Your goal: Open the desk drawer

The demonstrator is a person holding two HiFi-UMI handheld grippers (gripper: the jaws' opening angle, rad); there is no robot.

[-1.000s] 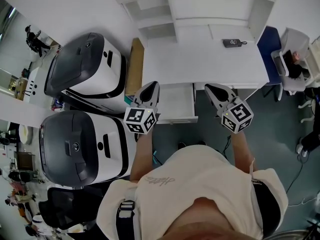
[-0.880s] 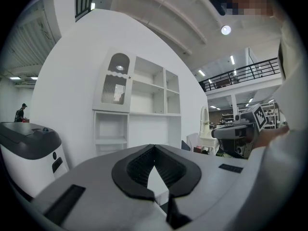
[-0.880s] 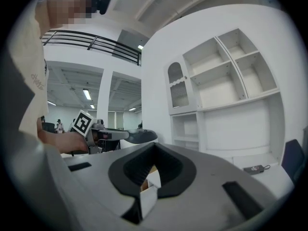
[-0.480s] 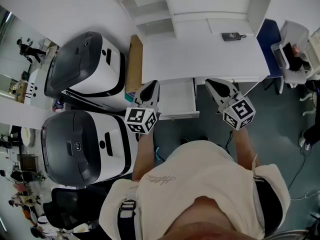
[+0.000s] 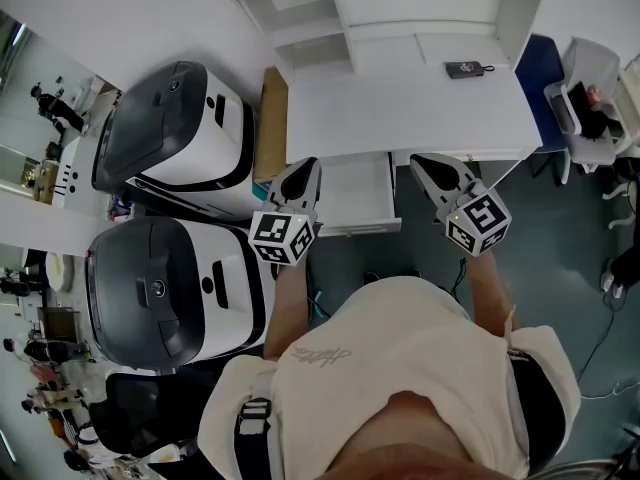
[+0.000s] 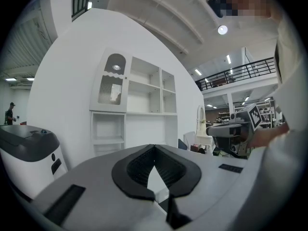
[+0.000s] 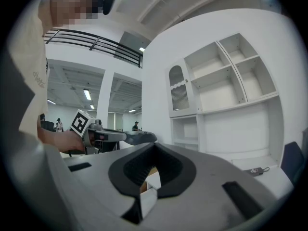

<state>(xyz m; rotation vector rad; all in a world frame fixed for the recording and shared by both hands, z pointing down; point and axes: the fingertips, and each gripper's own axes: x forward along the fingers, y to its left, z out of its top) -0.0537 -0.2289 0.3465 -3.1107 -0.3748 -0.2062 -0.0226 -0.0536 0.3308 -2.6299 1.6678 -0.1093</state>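
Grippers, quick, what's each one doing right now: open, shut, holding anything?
Left gripper: shut, jaw tips together, nothing held.
Right gripper: shut, jaw tips together, nothing held.

The shallow white desk drawer point(image 5: 355, 196) stands pulled out below the white desk point(image 5: 400, 118).

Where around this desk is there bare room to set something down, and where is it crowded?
Desktop is bare from the brown board at its left edge across to the small black device at back right. The open drawer looks bare too. Crowded: the left, where two black-and-white machines stand.
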